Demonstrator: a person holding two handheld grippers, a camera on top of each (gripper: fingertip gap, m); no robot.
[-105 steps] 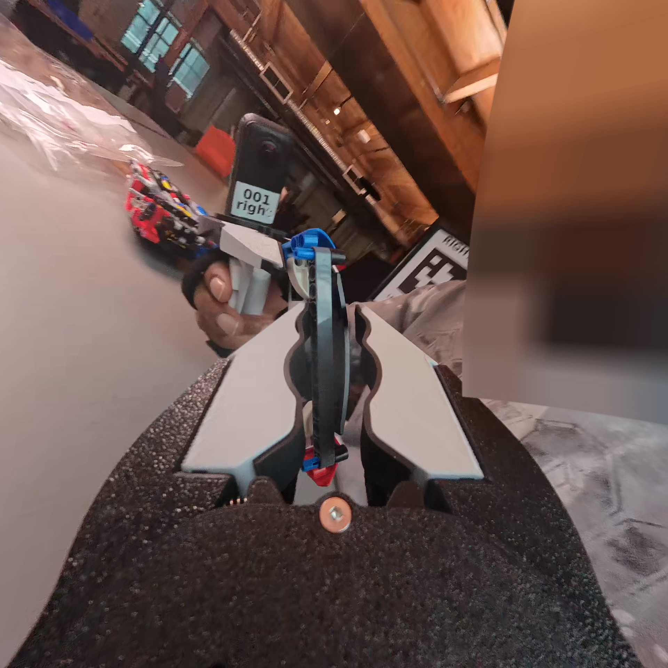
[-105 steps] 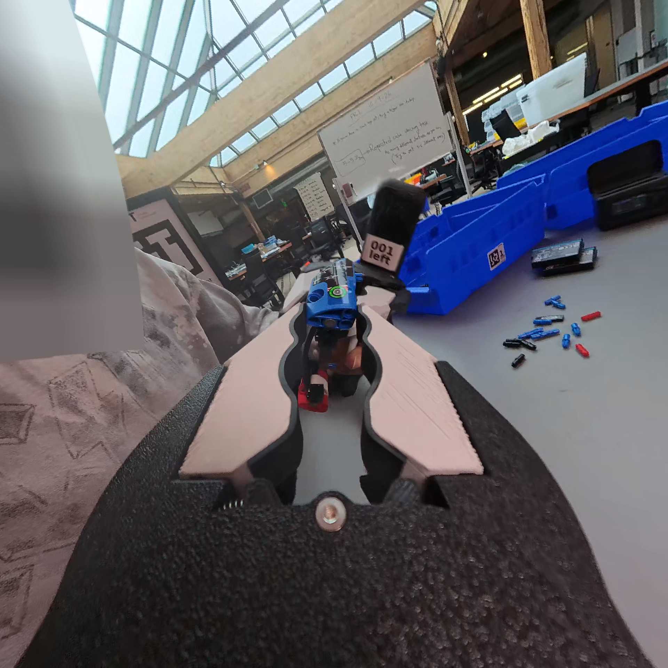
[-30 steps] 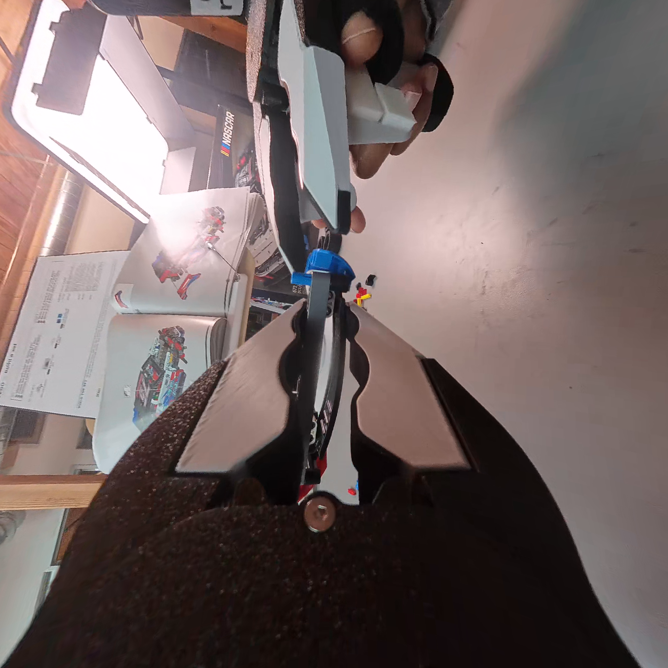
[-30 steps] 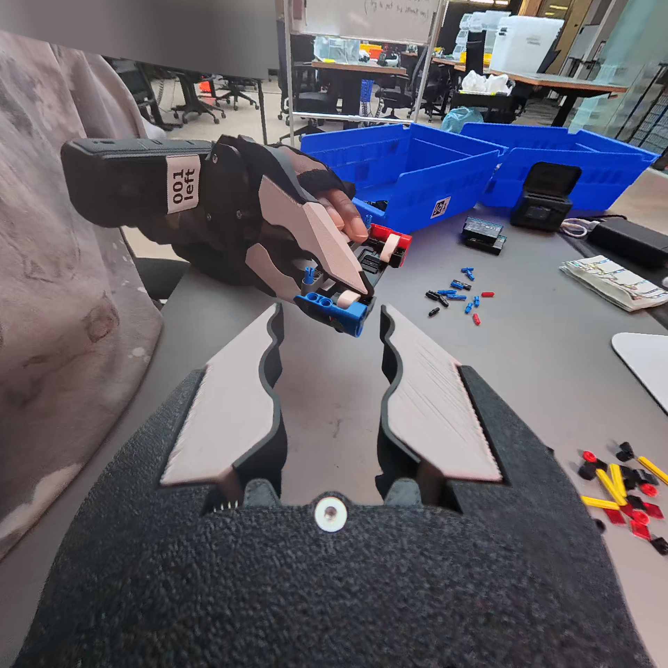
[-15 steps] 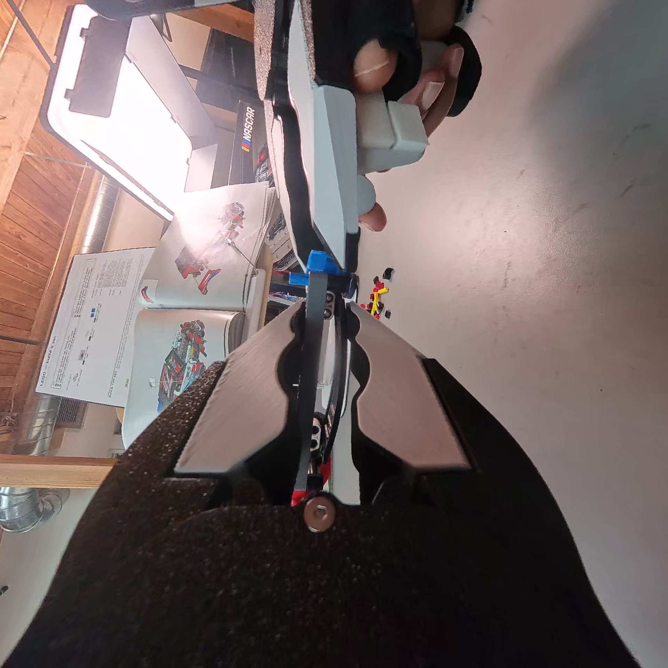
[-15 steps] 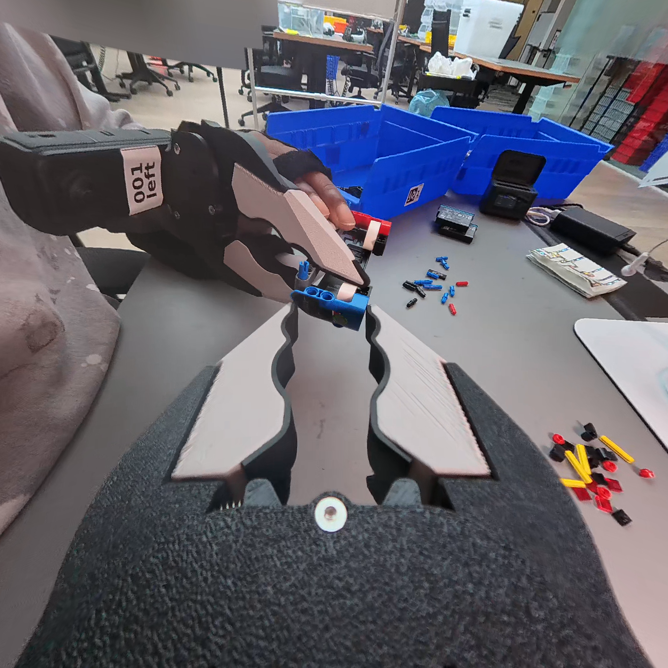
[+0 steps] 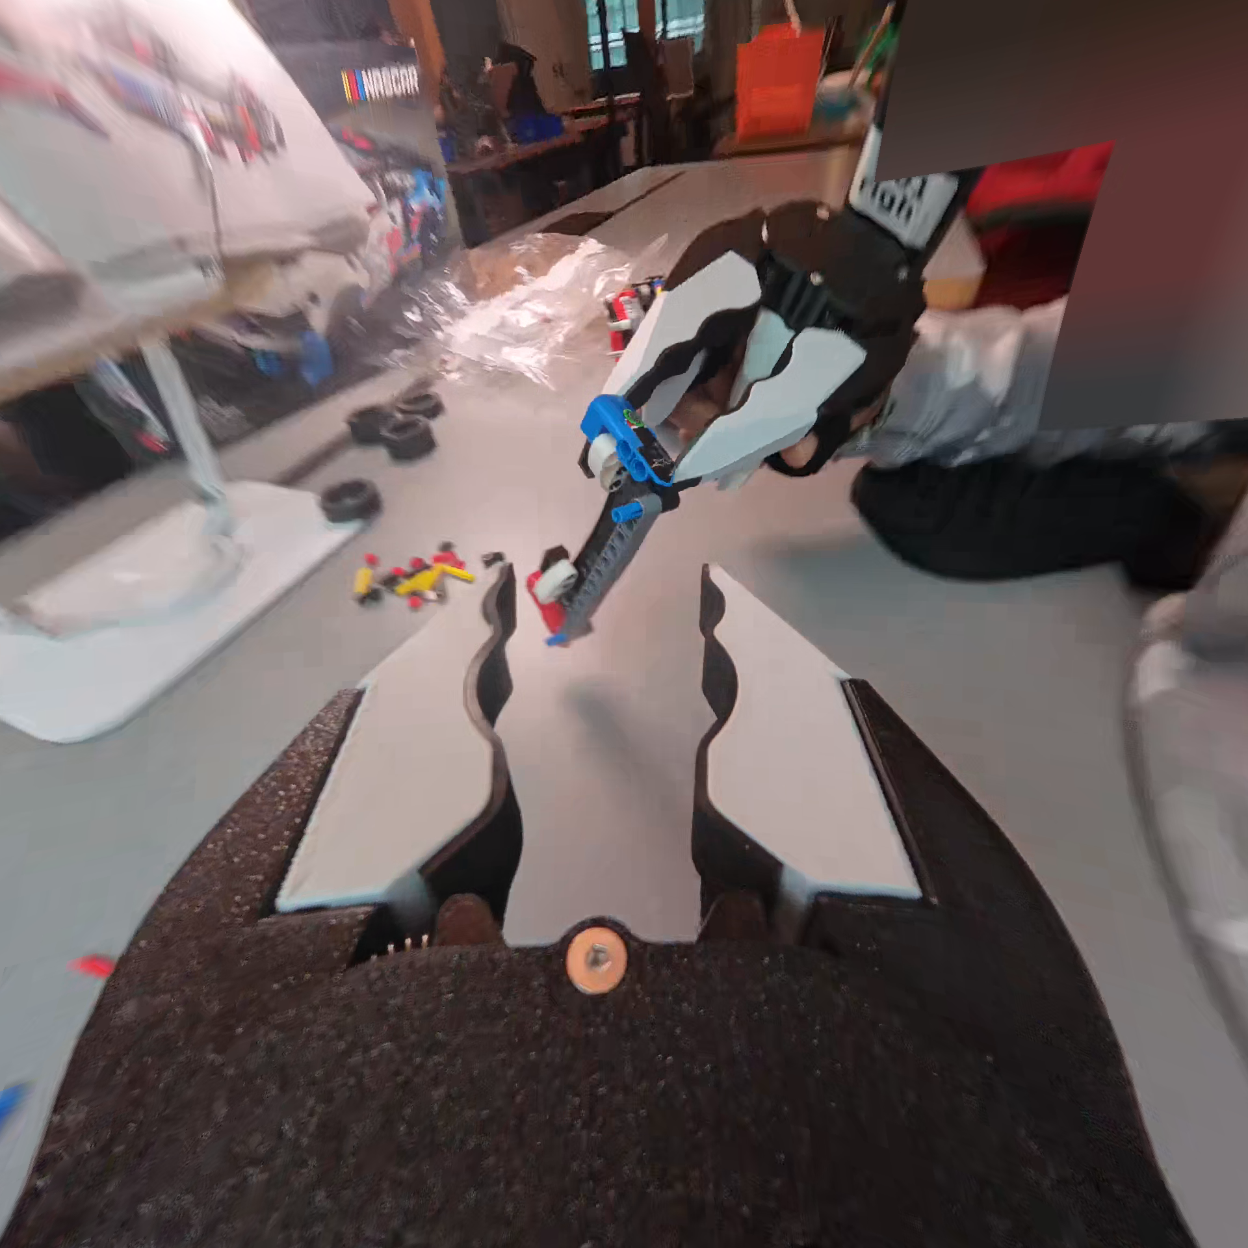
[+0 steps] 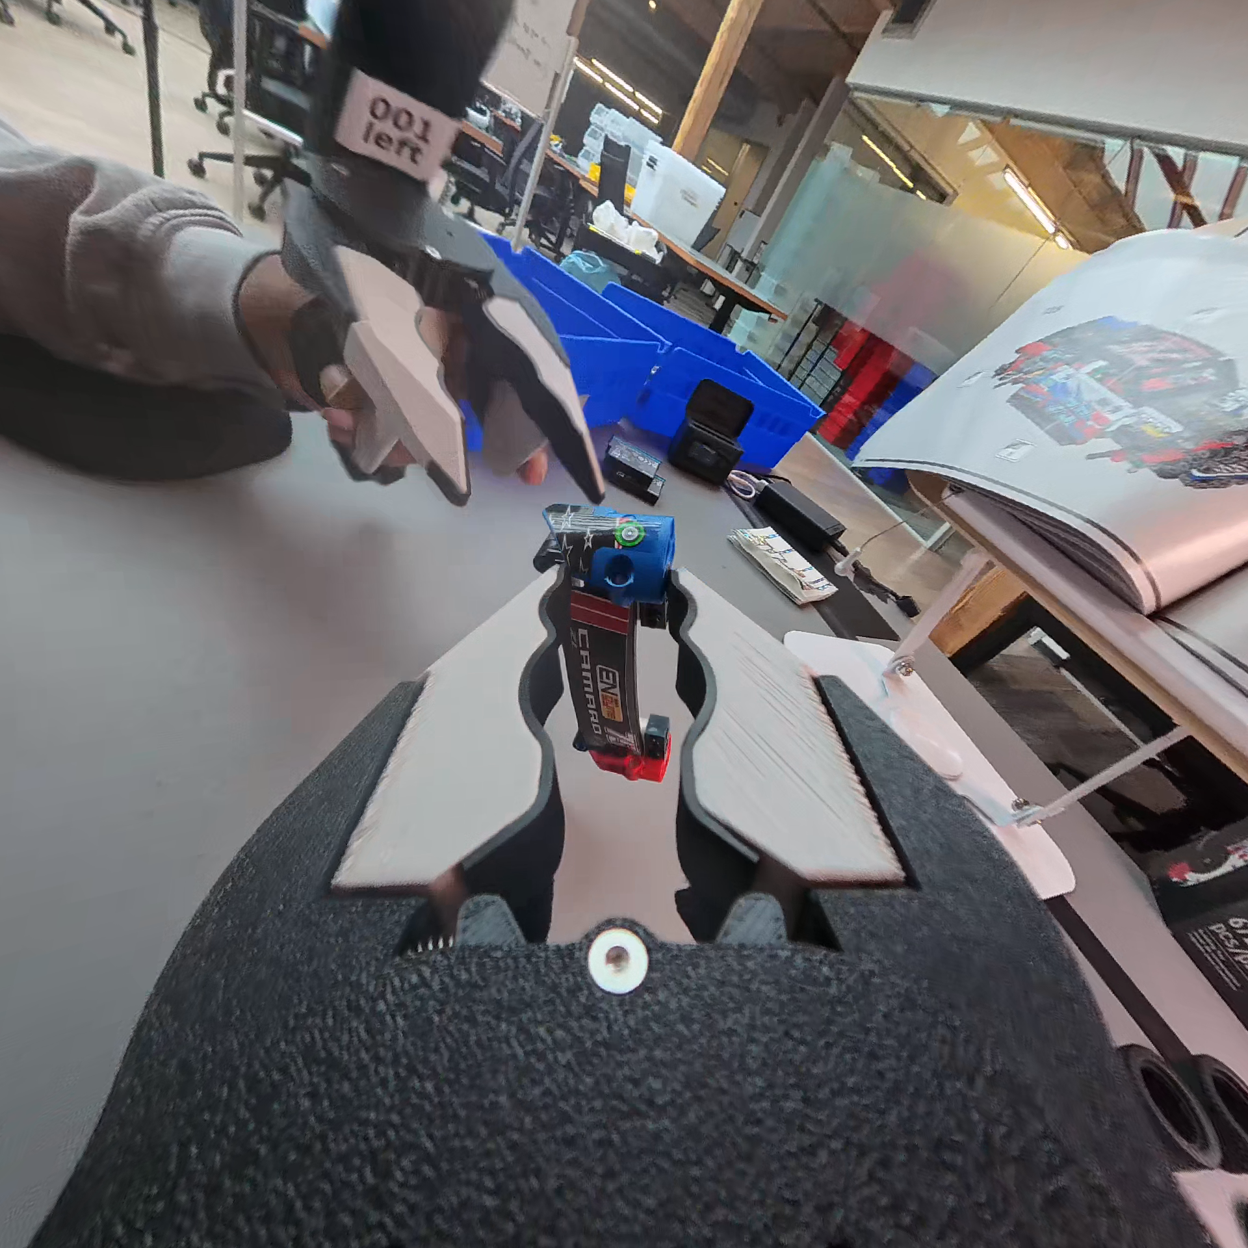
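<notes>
Our right gripper [image 8: 614, 587] was closed on a toy-brick assembly [image 8: 611, 635], pinching its blue end between the fingertips. The assembly was a long, narrow black beam with a blue block at one end and red pieces at the other. In the right wrist view its long axis ran along the fingers, blue end forward and red end hanging back between them. A printed sticker ran down its black face.

Our left gripper [image 7: 604, 581] stood wide and held nothing. In the left wrist view the assembly [image 7: 611, 513] hung just beyond its fingertips, above the grey table [image 7: 844, 641], red end tilted down toward us.

Each gripper carried a white label on its body. To the left lay small yellow, red and black pieces [image 7: 419, 577] and black tyres [image 7: 398, 425]. An open instruction booklet [image 8: 1080, 432] sat on a stand at right, with blue bins [image 8: 648, 344] behind.
</notes>
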